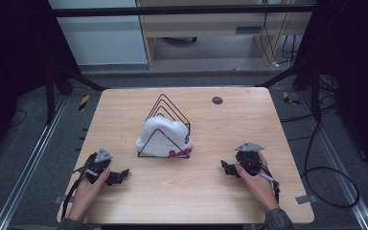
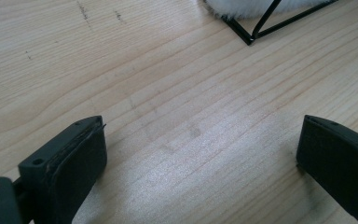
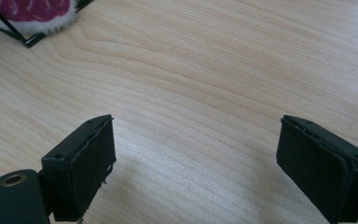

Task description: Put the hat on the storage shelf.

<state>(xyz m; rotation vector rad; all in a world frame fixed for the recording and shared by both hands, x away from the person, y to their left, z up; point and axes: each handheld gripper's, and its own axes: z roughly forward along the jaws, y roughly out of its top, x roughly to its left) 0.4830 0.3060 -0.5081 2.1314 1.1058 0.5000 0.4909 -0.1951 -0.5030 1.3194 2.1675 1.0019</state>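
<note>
- Item 1: white fleecy hat (image 1: 163, 136), w/ dark red pattern on the band at its right end. Sits mid-counter, wedged inside the wire rack, touching the wires.
- Item 2: black wire rack (image 1: 168, 115), row of triangular frames, upright, centre of counter (image 1: 124, 110). Its corner and a bit of white fleece show at the top of the left gripper view (image 2: 249, 39); corner plus red pattern at top left of the right gripper view (image 3: 28, 42).
- Item 3: left tongs (image 1: 117, 176), held by left hand (image 1: 88, 187), low on the counter, near-left of rack, apart from it. Jaws spread wide, nothing between them but bare wood.
- Item 4: right tongs (image 1: 227, 168), held by right hand (image 1: 258, 184), near-right of rack, apart from it. Jaws likewise wide, holding nothing.
- Item 5: small dark round disc (image 1: 217, 100) on far side of counter; well apart from the rest.
- Risk a: hat looks snug betw. wires; a pull from one side prob. drags or tips the light rack w/ it.
- Risk b: a jaw may close on wire instead of fleece, since the frames cross the hat's front.
- Risk c: soft fabric, so a shallow pinch could slip off; brace rack w/ other tongs, est.
</note>
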